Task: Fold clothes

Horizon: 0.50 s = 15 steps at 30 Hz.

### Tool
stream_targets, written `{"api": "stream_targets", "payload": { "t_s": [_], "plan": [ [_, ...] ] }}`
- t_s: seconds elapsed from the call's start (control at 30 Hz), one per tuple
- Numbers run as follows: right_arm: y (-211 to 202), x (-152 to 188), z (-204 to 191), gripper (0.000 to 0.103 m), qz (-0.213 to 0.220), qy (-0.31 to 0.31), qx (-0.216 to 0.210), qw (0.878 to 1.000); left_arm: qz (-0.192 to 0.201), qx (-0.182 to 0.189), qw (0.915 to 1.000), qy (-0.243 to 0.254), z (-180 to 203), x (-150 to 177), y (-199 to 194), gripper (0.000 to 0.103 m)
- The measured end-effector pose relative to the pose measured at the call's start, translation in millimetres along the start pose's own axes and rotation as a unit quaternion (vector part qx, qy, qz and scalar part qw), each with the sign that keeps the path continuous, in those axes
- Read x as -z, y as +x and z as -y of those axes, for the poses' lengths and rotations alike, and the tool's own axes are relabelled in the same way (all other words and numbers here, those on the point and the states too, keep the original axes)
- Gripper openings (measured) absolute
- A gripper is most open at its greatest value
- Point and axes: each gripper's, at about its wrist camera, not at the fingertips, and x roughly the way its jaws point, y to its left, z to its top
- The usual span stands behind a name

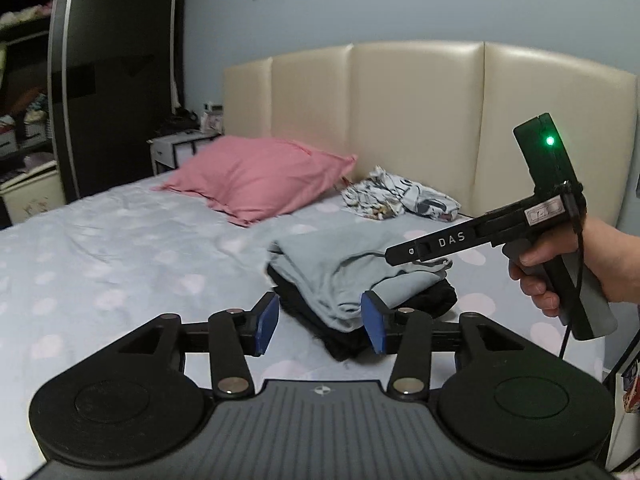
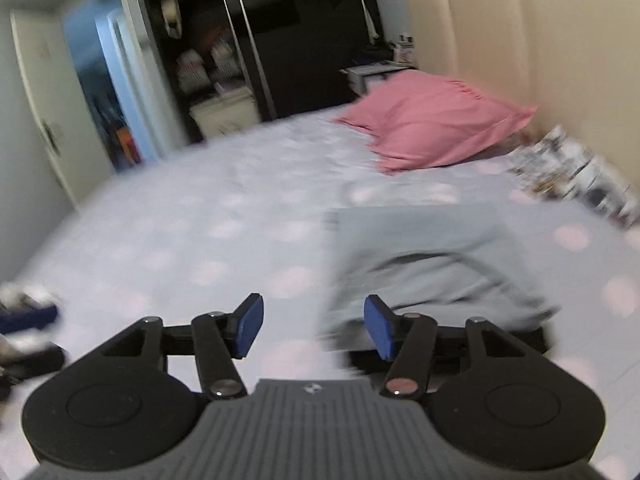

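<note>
Bed (image 1: 120,240) w/ pale blue sheet, faint pink dots, fills most of both views; cream padded headboard (image 1: 400,120) behind it. Dark wardrobe (image 1: 112,80) stands beyond the far side. Pink pillow (image 1: 256,176) lies near the headboard, a crumpled patterned garment (image 1: 400,198) just beside it to the right.

Folded grey-blue garment (image 1: 344,276) sits on top of a folded black garment (image 1: 348,340), the stack on the sheet near the bed's right side, in front of both grippers.

Left gripper (image 1: 320,322): blue pads apart, about half open, nothing btwn them, held above the stack, not touching. Right gripper (image 2: 312,326): same, jaws parted, empty; view blurred. In left wrist view a hand (image 1: 560,268) holds the right gripper's handle, green light on it.
</note>
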Motion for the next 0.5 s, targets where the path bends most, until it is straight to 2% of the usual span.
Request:
{"api": "stream_targets", "payload": {
  "t_s": [0.1, 0.17, 0.27, 0.33, 0.5],
  "plan": [
    [-28, 25, -7, 0.06, 0.022, 0.088, -0.066, 0.994, 0.004, -0.021, 0.9998, -0.006, -11, 8, -44, 0.047],
    [-44, 45, -16, 0.06, 0.032, 0.117, -0.086, 0.989, 0.014, -0.037, 0.9992, -0.004, -17, 15, -70, 0.048],
    [-67, 76, -39, 0.061, 0.047, 0.126, -0.083, 0.987, 0.023, -0.064, 0.9975, -0.018, -28, 29, -110, 0.049],
    [-81, 97, -56, 0.063, 0.052, 0.127, -0.081, 0.987, 0.022, -0.086, 0.9956, -0.03, -36, 39, -135, 0.054],
    [-101, 140, -119, 0.067, 0.052, 0.078, -0.072, 0.993, 0.014, -0.146, 0.9874, -0.061, -53, 66, -186, 0.059]
  ]
}}
